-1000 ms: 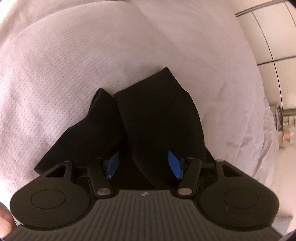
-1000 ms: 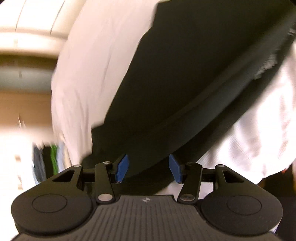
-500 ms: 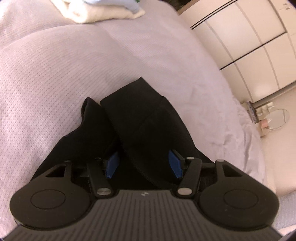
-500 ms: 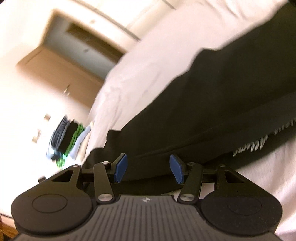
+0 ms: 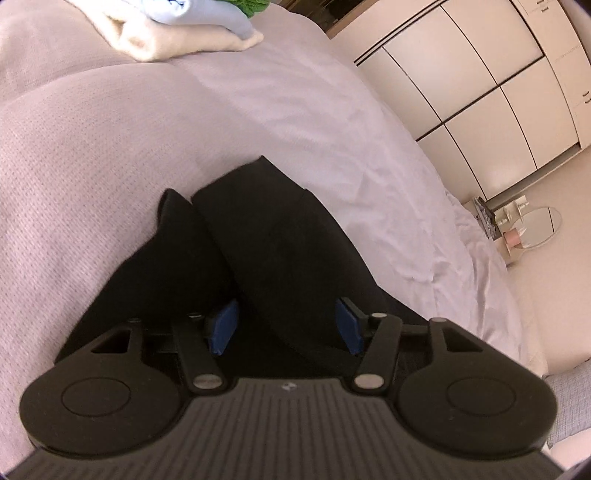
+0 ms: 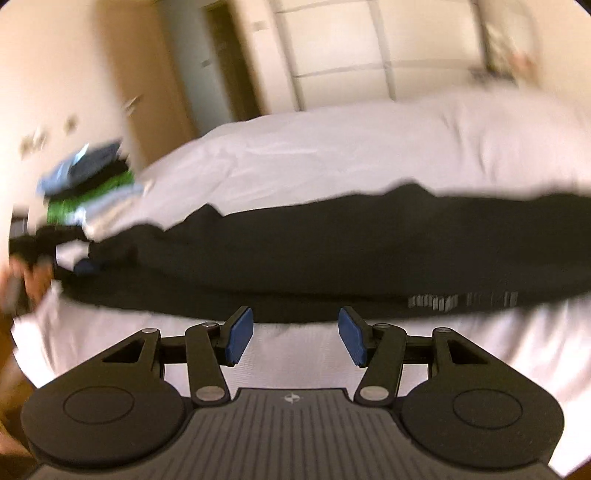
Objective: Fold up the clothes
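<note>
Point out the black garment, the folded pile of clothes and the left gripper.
black garment (image 5: pixel 280 236): left wrist view, middle of its folded panel.
folded pile (image 5: pixel 192 40): left wrist view, cream bottom layer.
left gripper (image 5: pixel 286 325): left wrist view, midway between blue fingertips.

A home bedroom: a made bed (image 5: pixel 258 110) fills the frame, cream wardrobe doors (image 5: pixel 480 74) upper right (folded laundry (image 5: pixel 184 33) upper left).

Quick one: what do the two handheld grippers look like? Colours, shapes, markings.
Identical: left gripper and right gripper have a matte black ribbed body, two round lobes, black linkage arms with silver pivot pins, blue pads on the fingers, small centre logo. No cables or sleeves visible.
</note>
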